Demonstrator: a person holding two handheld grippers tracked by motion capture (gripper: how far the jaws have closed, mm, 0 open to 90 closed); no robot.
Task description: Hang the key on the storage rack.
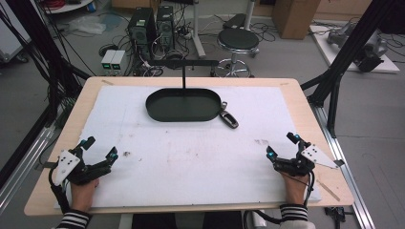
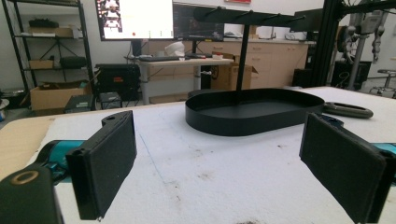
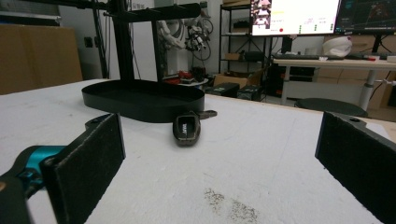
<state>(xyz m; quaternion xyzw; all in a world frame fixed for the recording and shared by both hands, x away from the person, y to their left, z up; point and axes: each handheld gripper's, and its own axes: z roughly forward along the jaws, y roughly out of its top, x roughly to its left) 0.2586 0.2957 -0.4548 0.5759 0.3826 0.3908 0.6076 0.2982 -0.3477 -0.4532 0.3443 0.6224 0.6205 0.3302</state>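
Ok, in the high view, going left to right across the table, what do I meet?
Left gripper with open jaws → black oval tray with its upright post → car key fob at the tray's right end → right gripper, jaws also open. All sit on the white mat.
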